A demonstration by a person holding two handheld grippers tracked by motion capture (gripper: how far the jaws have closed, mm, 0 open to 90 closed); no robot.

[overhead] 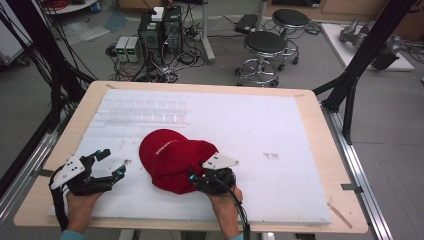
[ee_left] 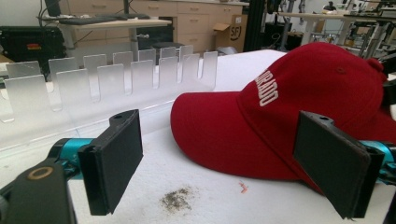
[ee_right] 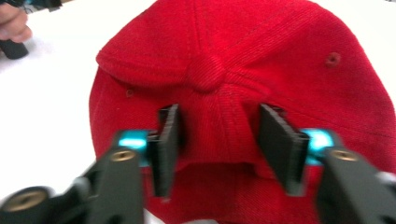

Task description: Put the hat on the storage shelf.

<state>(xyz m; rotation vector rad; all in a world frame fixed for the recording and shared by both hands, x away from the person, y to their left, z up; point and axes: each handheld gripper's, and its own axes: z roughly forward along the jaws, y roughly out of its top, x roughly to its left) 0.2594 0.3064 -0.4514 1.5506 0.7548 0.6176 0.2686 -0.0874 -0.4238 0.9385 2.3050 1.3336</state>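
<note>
1. The red cap [overhead: 172,159] lies on the white-padded bench [overhead: 280,125], near its front edge; it is not yet lifted.
2. The right claw [ee_right: 219,133] is at the cap's back; its jaws pinch a fold of cloth below the top button.
3. The left claw [ee_left: 219,163] waits wide open beside the brim, holding nothing.
4. The cap is soft corduroy with white lettering and a curved brim.
</note>
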